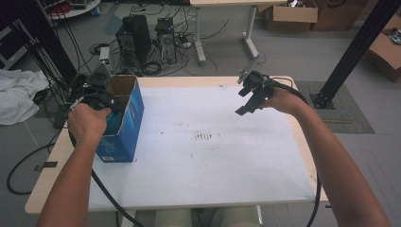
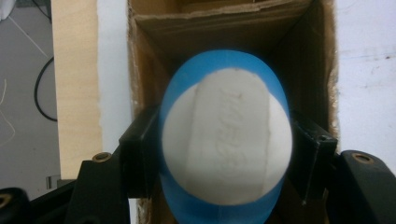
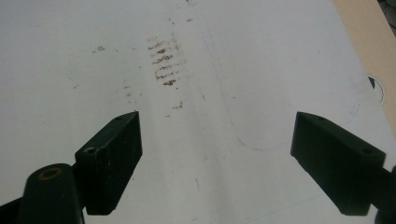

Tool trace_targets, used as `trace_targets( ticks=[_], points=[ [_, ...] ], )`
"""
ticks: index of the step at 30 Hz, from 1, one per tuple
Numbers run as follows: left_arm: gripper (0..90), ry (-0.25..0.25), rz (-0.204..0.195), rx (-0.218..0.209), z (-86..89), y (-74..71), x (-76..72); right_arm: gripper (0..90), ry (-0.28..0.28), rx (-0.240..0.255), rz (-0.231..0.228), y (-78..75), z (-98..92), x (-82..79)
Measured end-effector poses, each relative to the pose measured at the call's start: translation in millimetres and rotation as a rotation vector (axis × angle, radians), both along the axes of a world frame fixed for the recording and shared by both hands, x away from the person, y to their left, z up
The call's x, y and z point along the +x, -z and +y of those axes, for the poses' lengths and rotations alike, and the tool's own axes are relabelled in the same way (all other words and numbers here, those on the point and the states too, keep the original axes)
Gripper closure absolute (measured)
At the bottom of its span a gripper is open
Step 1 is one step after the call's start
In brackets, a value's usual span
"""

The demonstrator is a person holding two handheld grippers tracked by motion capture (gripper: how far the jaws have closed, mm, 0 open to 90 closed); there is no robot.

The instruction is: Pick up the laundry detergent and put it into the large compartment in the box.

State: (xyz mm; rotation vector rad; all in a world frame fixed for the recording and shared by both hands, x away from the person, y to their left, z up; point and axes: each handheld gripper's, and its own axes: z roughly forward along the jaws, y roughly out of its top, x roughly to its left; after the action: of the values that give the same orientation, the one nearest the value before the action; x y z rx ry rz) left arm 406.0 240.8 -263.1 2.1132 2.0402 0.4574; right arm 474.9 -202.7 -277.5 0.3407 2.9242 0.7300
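Observation:
A blue cardboard box point(image 1: 124, 124) with an open top stands on the left part of the white sheet. My left gripper point(image 1: 101, 97) hovers over its opening and points down into it. In the left gripper view its jaws are shut on a blue and white oval object point(image 2: 226, 142), which hangs above the brown inside of the box point(image 2: 154, 70). My right gripper point(image 1: 248, 101) hangs above the right rear of the table, open, with nothing between its jaws point(image 3: 217, 161); below it lies the bare white sheet point(image 3: 261, 60).
The white sheet point(image 1: 213, 161) covers most of the wooden table point(image 1: 307, 156); brown smudges point(image 1: 204, 136) mark its middle. Beyond the far edge stand computer towers point(image 1: 137, 40), cables and cardboard boxes on the floor. A black post point(image 1: 352, 52) rises at the right rear.

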Motion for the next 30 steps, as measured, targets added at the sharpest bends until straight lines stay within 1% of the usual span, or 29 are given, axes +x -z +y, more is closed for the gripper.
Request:
trace_targets(
  ticks=[4, 6, 9, 18, 22, 27, 30],
  points=[
    [38.3, -0.002, 0.007, 0.003, 0.5, 7.1, 0.5, 16.6, 0.002, -0.005, 0.003, 0.8, -0.3, 0.2],
    [38.3, 0.008, 0.021, 0.007, 0.0, 9.6, 1.0, 16.6, 0.002, -0.002, 0.001, 1.0, -0.8, 0.3],
    [38.3, 0.01, 0.025, 0.007, -0.5, 12.0, 1.7, 16.6, 0.005, -0.008, 0.004, 1.7, -1.0, 0.7],
    [38.2, 0.017, 0.028, 0.01, -0.8, 13.1, 2.4, 16.6, 0.004, -0.005, 0.006, 2.8, -1.5, 0.5],
    [38.1, 0.015, 0.031, 0.001, 0.7, 13.5, 2.4, 16.6, 0.004, -0.004, 0.007, 2.8, -1.3, -0.1],
    [37.8, 0.015, 0.024, -0.005, 2.8, 14.1, 1.6, 16.6, 0.003, -0.005, 0.008, 2.8, -1.2, -0.5],
    [37.7, 0.018, 0.028, -0.009, 3.4, 13.9, 1.6, 16.6, 0.003, -0.005, 0.007, 2.9, -1.3, -0.7]
  ],
)
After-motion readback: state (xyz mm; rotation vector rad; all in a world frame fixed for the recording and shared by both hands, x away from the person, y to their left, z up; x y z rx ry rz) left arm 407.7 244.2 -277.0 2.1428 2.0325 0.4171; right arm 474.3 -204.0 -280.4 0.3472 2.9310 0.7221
